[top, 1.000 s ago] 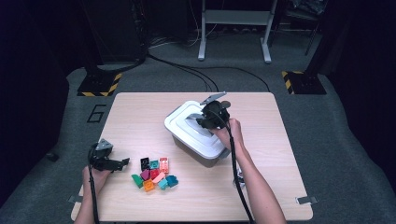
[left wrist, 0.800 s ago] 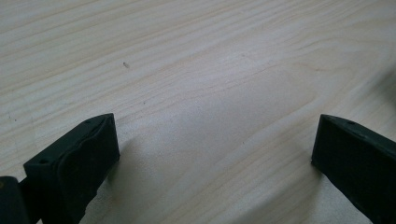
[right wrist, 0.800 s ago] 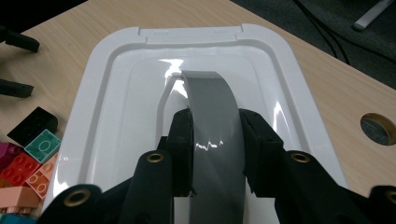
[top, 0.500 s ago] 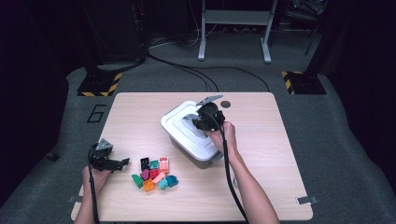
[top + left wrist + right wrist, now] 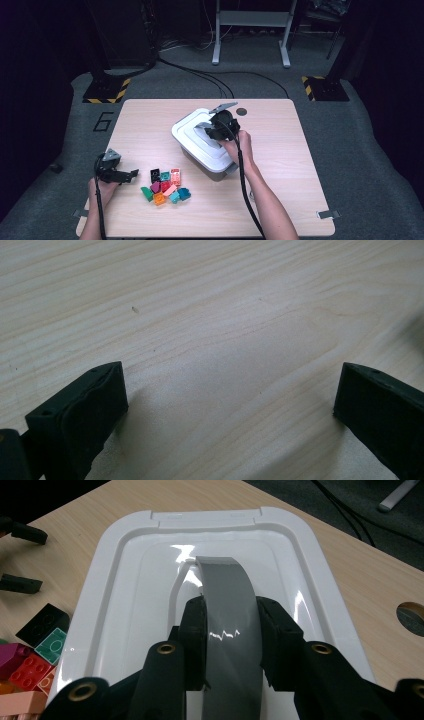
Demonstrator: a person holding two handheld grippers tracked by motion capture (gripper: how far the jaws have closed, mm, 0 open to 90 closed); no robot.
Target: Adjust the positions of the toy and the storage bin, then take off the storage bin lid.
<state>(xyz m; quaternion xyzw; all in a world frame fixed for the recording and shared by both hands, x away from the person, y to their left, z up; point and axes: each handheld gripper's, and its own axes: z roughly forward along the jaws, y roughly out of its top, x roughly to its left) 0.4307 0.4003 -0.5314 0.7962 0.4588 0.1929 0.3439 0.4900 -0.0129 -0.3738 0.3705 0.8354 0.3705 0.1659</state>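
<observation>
Right gripper was clamped on the grey lid handle of the white box; best lifted straight up, level; left gripper sat wide open, empty, over the table

Bricks lie on the table, left of the box.

The high view is looking forward and down from above the person's side, taking in the whole wooden table at mid frame, with dark floor around it and forearms entering from the bottom edge. The left gripper view is sitting very close to the table, facing along its own wide-set jaws at bare wood grain. The right gripper view is hovering close above the white lid, looking along its jaws across it toward the table's far edge at the top. It is sharing the lid and the coloured bricks with the high view, where the bricks are lying at lower centre.
</observation>
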